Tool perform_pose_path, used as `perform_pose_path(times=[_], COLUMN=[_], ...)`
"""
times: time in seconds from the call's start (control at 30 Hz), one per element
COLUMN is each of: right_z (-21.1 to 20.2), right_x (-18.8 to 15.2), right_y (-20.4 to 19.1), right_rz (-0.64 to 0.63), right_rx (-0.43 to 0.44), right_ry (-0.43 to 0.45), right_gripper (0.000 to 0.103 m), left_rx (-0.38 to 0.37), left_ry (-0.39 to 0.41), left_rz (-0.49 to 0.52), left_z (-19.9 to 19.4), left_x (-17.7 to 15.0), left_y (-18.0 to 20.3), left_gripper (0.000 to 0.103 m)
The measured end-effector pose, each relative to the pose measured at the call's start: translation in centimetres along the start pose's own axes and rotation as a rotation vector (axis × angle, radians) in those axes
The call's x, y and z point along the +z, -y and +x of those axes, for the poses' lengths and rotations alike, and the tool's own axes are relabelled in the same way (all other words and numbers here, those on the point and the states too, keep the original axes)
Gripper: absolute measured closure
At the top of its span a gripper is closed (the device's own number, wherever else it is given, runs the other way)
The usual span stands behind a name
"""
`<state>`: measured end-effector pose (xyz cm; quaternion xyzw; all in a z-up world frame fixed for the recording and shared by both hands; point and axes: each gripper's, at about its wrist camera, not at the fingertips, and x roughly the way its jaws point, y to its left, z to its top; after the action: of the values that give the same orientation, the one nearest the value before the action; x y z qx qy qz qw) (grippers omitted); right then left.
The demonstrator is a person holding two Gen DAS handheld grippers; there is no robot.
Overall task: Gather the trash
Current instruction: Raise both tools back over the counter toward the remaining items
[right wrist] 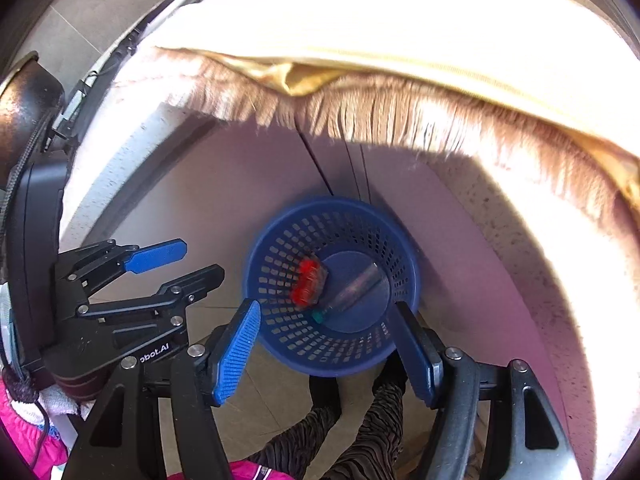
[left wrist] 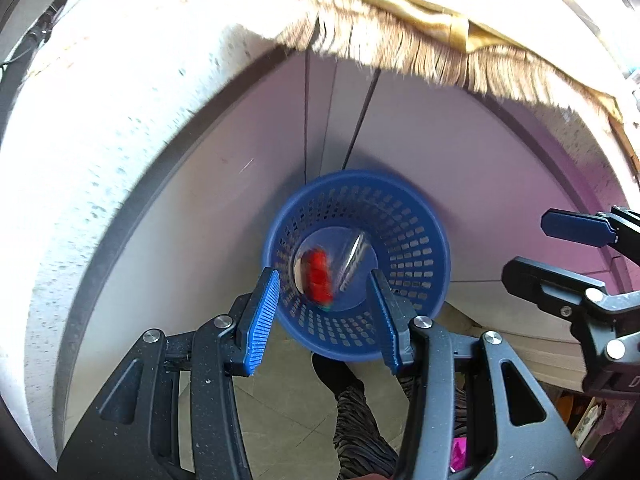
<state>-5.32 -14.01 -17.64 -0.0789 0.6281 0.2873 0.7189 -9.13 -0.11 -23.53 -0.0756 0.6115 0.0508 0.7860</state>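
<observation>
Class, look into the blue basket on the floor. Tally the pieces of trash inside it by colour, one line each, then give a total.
Red crumpled wrapper: 1
Clear plastic tube with a green end: 1
Total in the blue perforated plastic basket: 2

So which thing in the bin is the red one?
Find the blue bin on the floor below the fringed cloth. Two things lie at its bottom. The red wrapper is the crumpled one, beside a clear tube with a green tip.
</observation>
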Motion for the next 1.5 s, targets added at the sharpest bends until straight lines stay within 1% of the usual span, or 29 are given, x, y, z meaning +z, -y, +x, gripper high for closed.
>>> perform_pose_path(times=[0.27,0.3,0.33,0.4,0.57,0.73,0.83,0.9,1.1,1.5], right_z=[-4.2,-4.9,-5.2,-6.2,-8.8,-11.1,-12.7,-13.5,-15.2,-16.3], right_x=[0.8,1.0,1.0,1.1,1.6,3.1,4.3,5.3,9.2,16.5], right_y=[0.2,0.3,0.6,1.1,2.5,3.8,4.7,5.4,7.7,12.1], right_rz=[-0.025,-0.027,-0.027,-0.027,-0.014,-0.011,-0.022,-0.029,-0.045,-0.061], right_rx=[0.034,0.039,0.045,0.053,0.075,0.083,0.072,0.067,0.055,0.096], right_ry=[0.068,0.077,0.087,0.109,0.159,0.217,0.259,0.285,0.338,0.394], right_gripper=[0.027,0.026,0.026,0.024,0.021,0.019,0.018,0.015,0.013,0.013], left_rx=[0.005,0.005,0.003,0.002,0.004,-0.018,-0.030,-0.034,-0.047,-0.081], left_ry=[0.058,0.067,0.078,0.106,0.159,0.211,0.244,0.267,0.324,0.356], left_rz=[-0.001,-0.002,-0.003,-0.003,-0.004,-0.040,-0.069,-0.092,-0.160,-0.212], left_z=[-2.5,-3.0,-3.5,-4.7,-7.3,-9.6,-10.0,-10.6,-11.2,-10.5], left_x=[1.1,1.2,1.4,1.6,3.2,5.5,7.1,8.4,11.9,18.3], left_y=[0.4,0.5,0.5,0.6,0.8,0.6,1.3,1.1,0.9,1.8], left_gripper=[0.057,0.055,0.049,0.044,0.044,0.044,0.044,0.044,0.044,0.044])
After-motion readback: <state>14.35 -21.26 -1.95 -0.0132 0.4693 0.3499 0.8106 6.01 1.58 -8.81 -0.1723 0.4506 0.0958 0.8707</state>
